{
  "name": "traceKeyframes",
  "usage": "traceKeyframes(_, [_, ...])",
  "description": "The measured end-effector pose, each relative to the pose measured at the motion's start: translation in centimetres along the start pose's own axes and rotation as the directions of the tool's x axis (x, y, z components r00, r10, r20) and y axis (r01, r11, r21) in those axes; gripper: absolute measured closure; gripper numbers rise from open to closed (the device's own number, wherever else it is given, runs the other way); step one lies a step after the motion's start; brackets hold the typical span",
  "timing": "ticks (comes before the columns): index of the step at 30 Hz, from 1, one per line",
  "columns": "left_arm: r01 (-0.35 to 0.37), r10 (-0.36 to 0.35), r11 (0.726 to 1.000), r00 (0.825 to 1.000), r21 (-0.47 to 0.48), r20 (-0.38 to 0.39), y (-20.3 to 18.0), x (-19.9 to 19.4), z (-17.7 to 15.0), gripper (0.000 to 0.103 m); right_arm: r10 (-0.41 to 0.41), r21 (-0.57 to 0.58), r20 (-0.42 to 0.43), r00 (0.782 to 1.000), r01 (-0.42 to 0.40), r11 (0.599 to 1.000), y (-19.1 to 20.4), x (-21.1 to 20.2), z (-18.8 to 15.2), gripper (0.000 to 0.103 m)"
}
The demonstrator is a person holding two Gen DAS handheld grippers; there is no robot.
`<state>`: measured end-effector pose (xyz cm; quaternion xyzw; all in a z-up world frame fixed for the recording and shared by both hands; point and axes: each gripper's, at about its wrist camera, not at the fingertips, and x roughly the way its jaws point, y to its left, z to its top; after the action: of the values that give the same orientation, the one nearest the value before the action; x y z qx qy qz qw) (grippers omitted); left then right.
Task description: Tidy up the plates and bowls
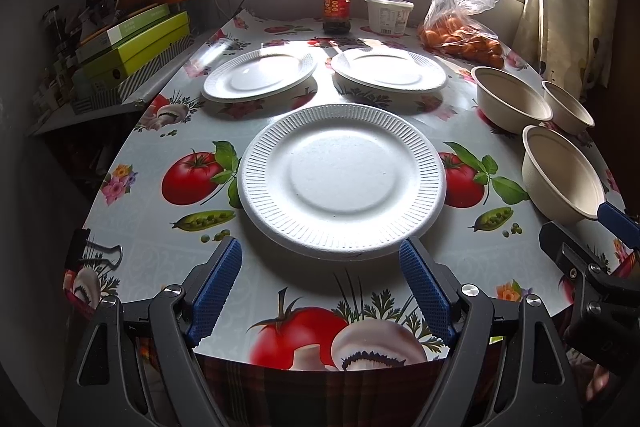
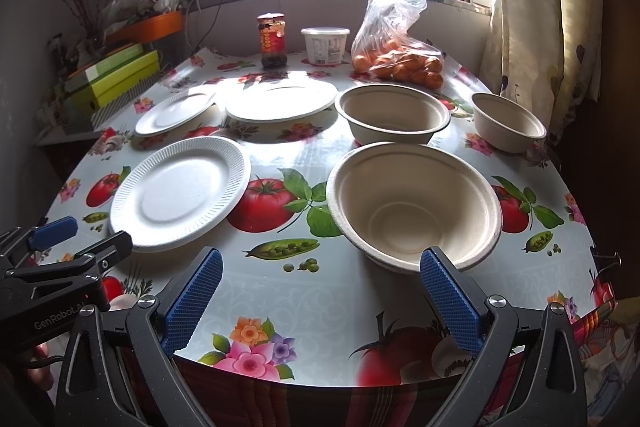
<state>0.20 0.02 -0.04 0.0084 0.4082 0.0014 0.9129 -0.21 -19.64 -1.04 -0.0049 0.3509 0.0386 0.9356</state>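
Three white foam plates lie on the table: a near plate (image 1: pixel 342 181), also in the right wrist view (image 2: pixel 180 193), a far left plate (image 1: pixel 259 75) and a far right plate (image 1: pixel 389 70). Three beige paper bowls stand on the right: a near bowl (image 2: pixel 414 205), also in the left wrist view (image 1: pixel 562 173), a middle bowl (image 2: pixel 392 113) and a small far bowl (image 2: pixel 508 121). My left gripper (image 1: pixel 320 291) is open, just short of the near plate. My right gripper (image 2: pixel 320 301) is open, its right finger beside the near bowl's front rim.
The table (image 1: pixel 168 259) has a fruit-print cloth. At the back stand a sauce jar (image 1: pixel 337 5), a white tub (image 1: pixel 388 15) and a bag of oranges (image 1: pixel 464 27). Stacked green boxes (image 1: pixel 136 47) sit on a side shelf at the left. A binder clip (image 1: pixel 96 253) grips the left table edge.
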Motion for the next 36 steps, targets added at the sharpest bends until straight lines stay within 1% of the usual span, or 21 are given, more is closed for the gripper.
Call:
traceKeyframes(24, [0.0, 0.0, 1.0, 1.0, 0.002, 0.002, 0.01, -0.11, -0.08, 0.021, -0.003, 0.002, 0.0, 1.0, 0.003, 1.0, 0.01, -0.07, 0.07, 0.002])
traceKeyframes(36, [-0.002, 0.002, 1.0, 1.0, -0.002, 0.005, 0.62, 0.15, 0.64, 0.021, -0.008, -0.008, -0.002, 1.0, 0.008, 1.0, 0.26, 0.12, 0.61, 0.002])
